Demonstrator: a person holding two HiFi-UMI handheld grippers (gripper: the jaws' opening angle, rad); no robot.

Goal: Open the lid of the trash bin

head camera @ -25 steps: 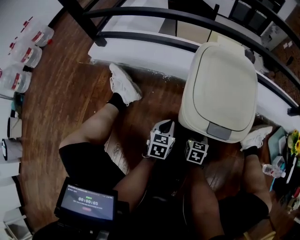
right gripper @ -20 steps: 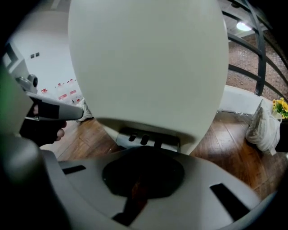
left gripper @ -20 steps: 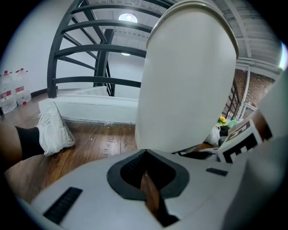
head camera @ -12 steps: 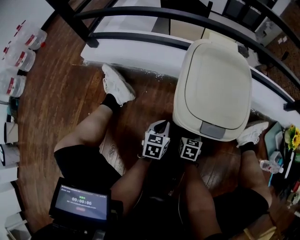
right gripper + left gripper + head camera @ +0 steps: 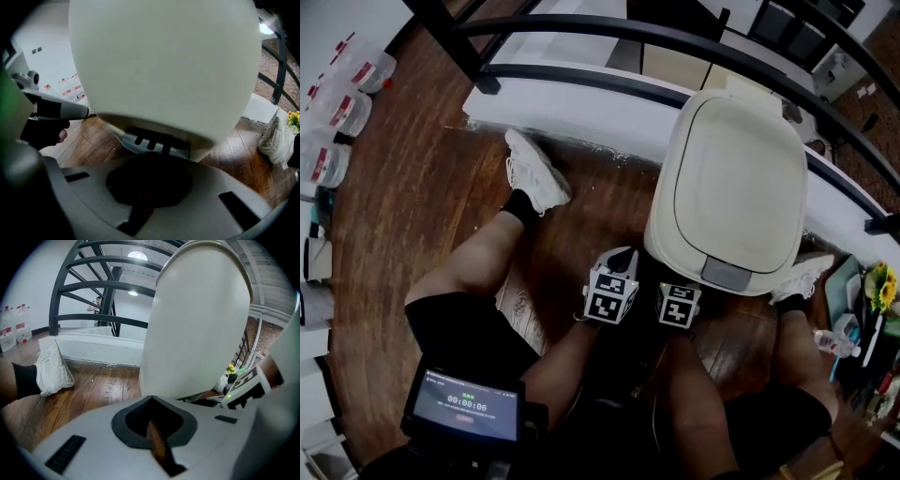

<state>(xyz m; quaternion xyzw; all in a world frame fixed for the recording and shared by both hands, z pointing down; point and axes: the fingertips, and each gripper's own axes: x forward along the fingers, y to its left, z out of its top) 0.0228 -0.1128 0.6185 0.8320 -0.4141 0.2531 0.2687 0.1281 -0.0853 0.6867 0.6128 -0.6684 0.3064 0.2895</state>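
1. Cream trash bin (image 5: 741,187) upright on the wooden floor (image 5: 422,206), back close against a white ledge (image 5: 581,103) under dark curved railings (image 5: 581,28).
2. Lid (image 5: 745,159) down flat on the bin, not lifted; grey tab (image 5: 727,275) at its near edge, on the person's side.
3. Bin set between the seated person's white shoes, one (image 5: 534,172) well off to the left, the other (image 5: 802,277) just beside the bin's right corner.
4. Left gripper (image 5: 614,281) low in front of the bin, just left of the grey tab, close to the bin's front wall.
5. Seen from its own camera (image 5: 154,427): jaws clenched to a thin slit, a sliver of brown floor showing through, nothing between them; bin (image 5: 197,319) right ahead.
6. Right gripper (image 5: 679,302) beside the left one, directly below the grey tab, tips tucked under the lid's overhang in the head view.
7. Seen from its own camera (image 5: 145,187): jaws clenched, nothing gripped; bulging bin (image 5: 164,65) overhead, and a grey strip with dark slots (image 5: 154,140) just beyond the tips. Touching or not: cannot tell.
8. Off to the sides: clear bottles with red labels (image 5: 342,103) at the left wall, a small lit screen (image 5: 467,405) by the person's left thigh, a yellow flower (image 5: 883,286) and a water bottle (image 5: 834,344) at the right edge.
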